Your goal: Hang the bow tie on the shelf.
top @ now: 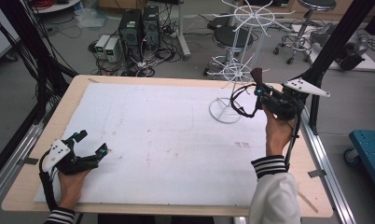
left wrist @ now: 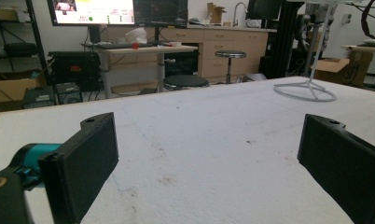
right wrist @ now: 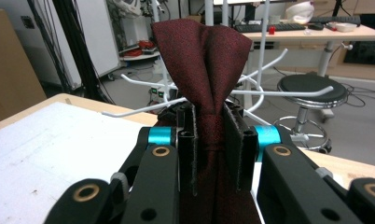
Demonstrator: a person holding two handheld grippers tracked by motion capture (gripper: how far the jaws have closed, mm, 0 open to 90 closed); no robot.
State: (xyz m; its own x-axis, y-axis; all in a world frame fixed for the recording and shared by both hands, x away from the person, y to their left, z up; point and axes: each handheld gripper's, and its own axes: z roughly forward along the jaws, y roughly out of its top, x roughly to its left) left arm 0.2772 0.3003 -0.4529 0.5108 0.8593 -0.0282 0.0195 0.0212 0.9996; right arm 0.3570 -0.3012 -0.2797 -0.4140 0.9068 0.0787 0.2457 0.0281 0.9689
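Observation:
My right gripper [top: 259,89] is shut on a dark red tie [top: 256,74], raised over the table's far right beside a white wire rack [top: 244,21]. In the right gripper view the tie [right wrist: 202,56] fans out above the pads of my right gripper [right wrist: 216,140], bunched narrow where they press on it, with the rack's arms [right wrist: 143,109] just behind. My left gripper [top: 90,143] rests low at the near left of the white board [top: 167,135], open. In the left gripper view its black fingers [left wrist: 83,158] stand wide apart with nothing between them, and the rack's ring base [left wrist: 304,91] lies far ahead.
The rack's round base [top: 225,110] stands on the board's far right part. Black frame posts [top: 335,42] rise at the table's right edge. Stools [top: 232,37] and computer towers [top: 139,25] stand on the floor beyond the table.

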